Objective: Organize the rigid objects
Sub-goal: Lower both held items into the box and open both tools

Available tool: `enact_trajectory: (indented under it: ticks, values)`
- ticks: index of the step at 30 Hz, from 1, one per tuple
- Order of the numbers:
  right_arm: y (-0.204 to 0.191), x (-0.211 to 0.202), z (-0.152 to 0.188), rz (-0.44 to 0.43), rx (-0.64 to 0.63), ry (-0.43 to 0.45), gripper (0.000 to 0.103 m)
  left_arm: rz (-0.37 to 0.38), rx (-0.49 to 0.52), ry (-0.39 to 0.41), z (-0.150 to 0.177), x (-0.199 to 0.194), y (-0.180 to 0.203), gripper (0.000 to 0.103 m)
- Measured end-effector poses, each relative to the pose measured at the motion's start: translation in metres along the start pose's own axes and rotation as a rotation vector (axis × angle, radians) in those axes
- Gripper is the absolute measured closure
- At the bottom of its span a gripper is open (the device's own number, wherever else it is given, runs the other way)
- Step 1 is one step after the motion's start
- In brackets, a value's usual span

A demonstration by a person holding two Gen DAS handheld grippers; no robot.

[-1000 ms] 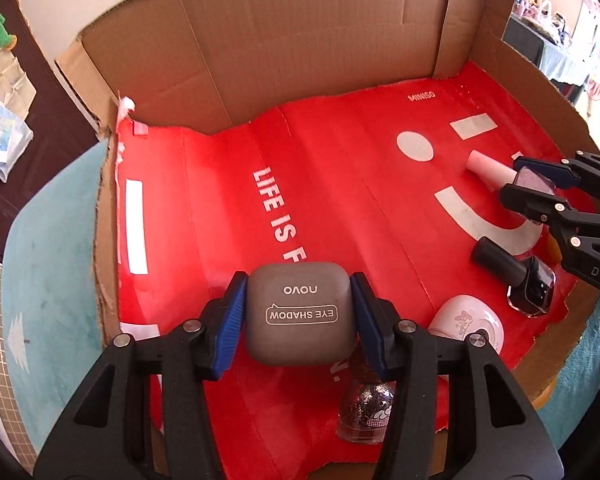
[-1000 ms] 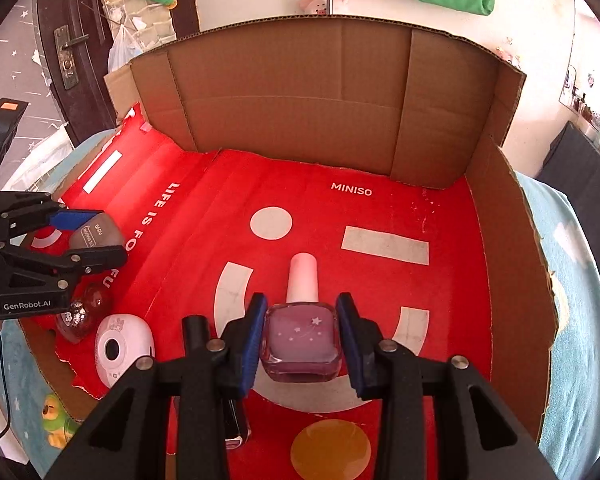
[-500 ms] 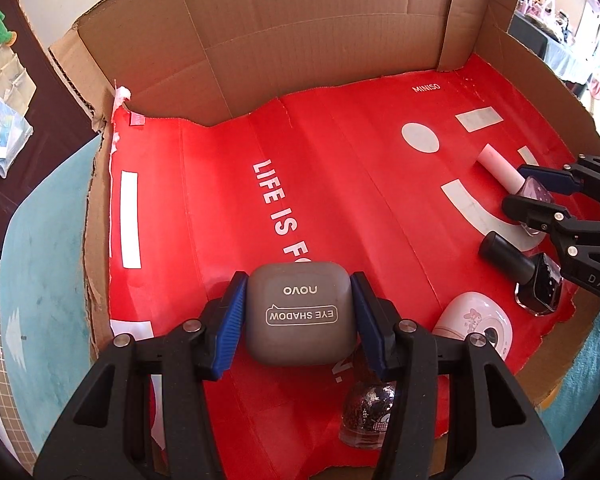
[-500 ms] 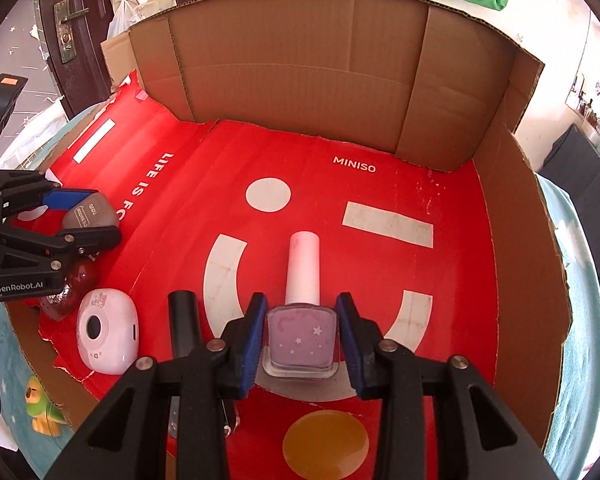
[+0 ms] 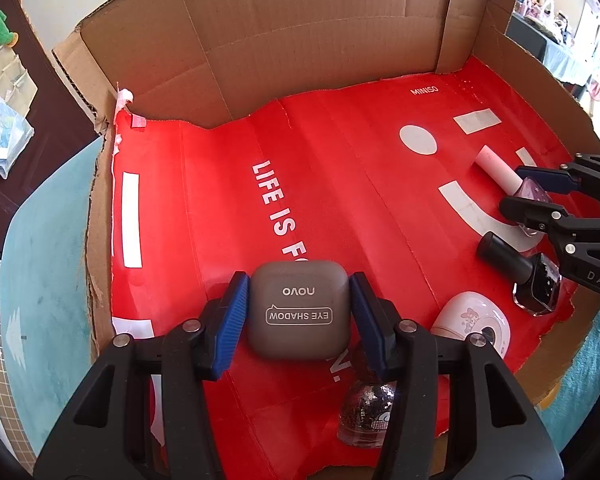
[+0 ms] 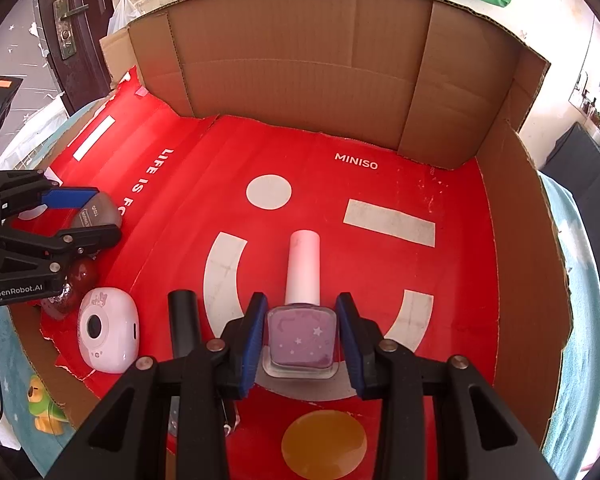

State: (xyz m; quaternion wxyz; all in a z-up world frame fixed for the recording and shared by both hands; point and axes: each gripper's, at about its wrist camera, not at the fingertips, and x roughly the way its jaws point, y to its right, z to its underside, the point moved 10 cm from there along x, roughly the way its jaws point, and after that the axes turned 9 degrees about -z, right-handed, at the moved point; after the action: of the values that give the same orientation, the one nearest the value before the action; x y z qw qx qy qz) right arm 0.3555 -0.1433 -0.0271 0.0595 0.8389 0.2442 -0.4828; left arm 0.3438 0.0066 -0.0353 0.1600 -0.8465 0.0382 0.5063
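My left gripper (image 5: 298, 312) is shut on a grey eye shadow case (image 5: 298, 310), low over the red box floor (image 5: 320, 168) near its left front. It also shows in the right wrist view (image 6: 100, 216). My right gripper (image 6: 302, 332) stands around a purple nail polish bottle (image 6: 302, 334) with a pink cap that lies on the floor; small gaps show beside the bottle. The bottle also shows in the left wrist view (image 5: 534, 192). A black-capped bottle (image 5: 520, 272), a white Melody case (image 5: 474, 326) and a glitter bottle (image 5: 366, 412) lie near the front edge.
Brown cardboard walls (image 6: 300, 60) rise at the back and right of the box. Its front edge is torn and low. A teal cloth (image 5: 40, 280) lies around the box. A small green toy (image 6: 40, 408) sits outside the front left.
Both grippers have sunk lower toward the box floor. The purple bottle now rests on the floor and the right fingers have eased apart from it.
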Motion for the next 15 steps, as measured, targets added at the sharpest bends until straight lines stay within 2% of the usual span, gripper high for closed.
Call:
enact_trajectory:
  ticks: [9,12,15]
  values:
    - [0.001,-0.002,0.003,-0.028,0.029,0.001,0.065,0.033,-0.048,0.063,-0.001,-0.020,-0.006,0.044]
    - [0.001,-0.005,0.003,-0.041,0.043,0.010,0.064,0.029,-0.073,0.109,-0.001,-0.036,-0.010,0.035]
    - [0.001,-0.016,0.002,-0.053,0.049,0.034,0.055,0.037,-0.098,0.164,0.001,-0.055,-0.013,0.033]
